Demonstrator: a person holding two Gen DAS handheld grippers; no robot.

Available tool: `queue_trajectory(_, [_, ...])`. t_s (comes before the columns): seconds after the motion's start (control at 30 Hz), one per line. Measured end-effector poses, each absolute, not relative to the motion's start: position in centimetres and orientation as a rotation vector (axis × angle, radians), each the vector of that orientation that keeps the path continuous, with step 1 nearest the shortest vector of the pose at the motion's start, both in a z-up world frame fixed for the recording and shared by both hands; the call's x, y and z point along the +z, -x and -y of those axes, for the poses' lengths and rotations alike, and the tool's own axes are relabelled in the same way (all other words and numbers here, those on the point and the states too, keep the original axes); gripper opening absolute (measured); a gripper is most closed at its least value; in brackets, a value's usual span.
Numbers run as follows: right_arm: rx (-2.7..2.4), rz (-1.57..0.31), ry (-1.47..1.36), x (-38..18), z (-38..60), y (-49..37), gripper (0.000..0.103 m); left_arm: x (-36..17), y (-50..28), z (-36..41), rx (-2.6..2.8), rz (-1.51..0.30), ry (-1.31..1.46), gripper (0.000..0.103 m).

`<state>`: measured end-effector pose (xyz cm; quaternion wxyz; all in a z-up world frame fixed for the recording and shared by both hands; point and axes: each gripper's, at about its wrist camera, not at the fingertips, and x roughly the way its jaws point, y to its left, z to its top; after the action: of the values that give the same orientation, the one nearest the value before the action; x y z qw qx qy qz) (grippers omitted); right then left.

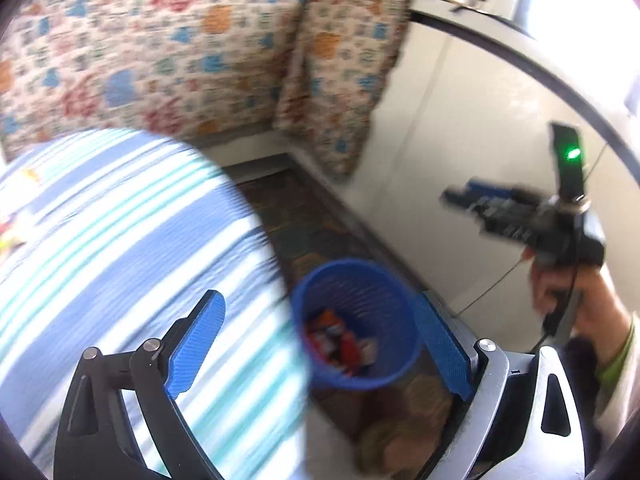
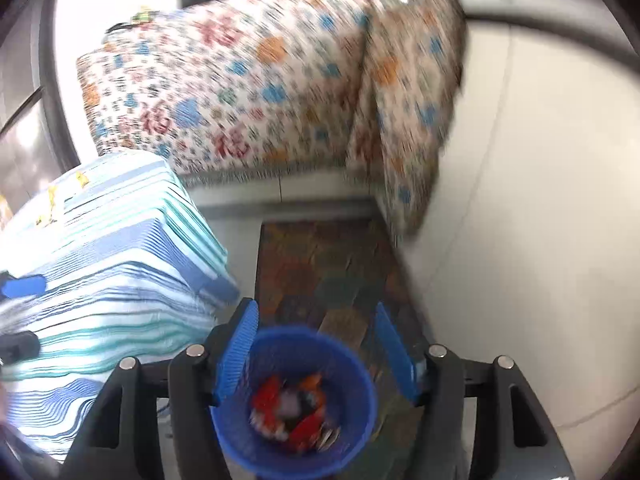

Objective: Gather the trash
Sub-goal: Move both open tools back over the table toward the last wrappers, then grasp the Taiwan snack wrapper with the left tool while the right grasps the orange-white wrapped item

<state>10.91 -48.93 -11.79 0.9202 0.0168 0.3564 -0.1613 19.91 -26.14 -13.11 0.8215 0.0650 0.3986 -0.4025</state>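
Note:
A blue mesh bin (image 1: 356, 320) stands on the floor beside the striped table; red and orange wrappers (image 1: 336, 340) lie in its bottom. My left gripper (image 1: 320, 340) hangs above it, jaws wide open and empty, one pad over the cloth, the other past the bin's right rim. In the right wrist view the bin (image 2: 296, 400) sits directly below my right gripper (image 2: 318, 348), also open with nothing between its blue pads. The wrappers (image 2: 292, 404) show as a blurred pile. A hand holds the right gripper (image 1: 460, 196) at the right of the left wrist view.
A table under a blue, teal and white striped cloth (image 2: 100, 260) fills the left, with small yellow scraps (image 2: 52, 200) on top. Patterned cushions (image 1: 180, 60) line the bench behind. A white panel (image 2: 520, 200) bounds the right. A dark patterned mat (image 2: 320, 264) covers the floor.

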Motion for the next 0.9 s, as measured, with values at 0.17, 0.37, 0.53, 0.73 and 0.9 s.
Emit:
queue_trajectory(0.17, [-0.217,-0.646,0.081,-10.8,41.6,-13.5,0.071,-14.4,-23.9,16.4,-0.614,-0.888,-0.19,0.096])
queue_trajectory(0.37, [0.024,-0.703,0.039,-12.3,32.7,-18.3,0.071,-16.0,-30.1,7.0,-0.394,-0.908,-0.17,0.096])
queue_trajectory(0.53, [0.165,-0.781,0.095,-14.5,25.1,-22.3,0.071,-17.2,-34.4,3.5,-0.443,-0.933,-0.137,0.096])
queue_trajectory(0.73, [0.22,-0.883,0.118,-17.7,21.1,-24.7,0.071,-17.3,-37.8,4.6,-0.578,-0.914,-0.28,0.097])
queue_trajectory(0.9, [0.232,-0.865,0.141,-18.4,20.0,-25.0,0.073,-17.5,-40.8,7.7,-0.697,-0.873,-0.401,0.099])
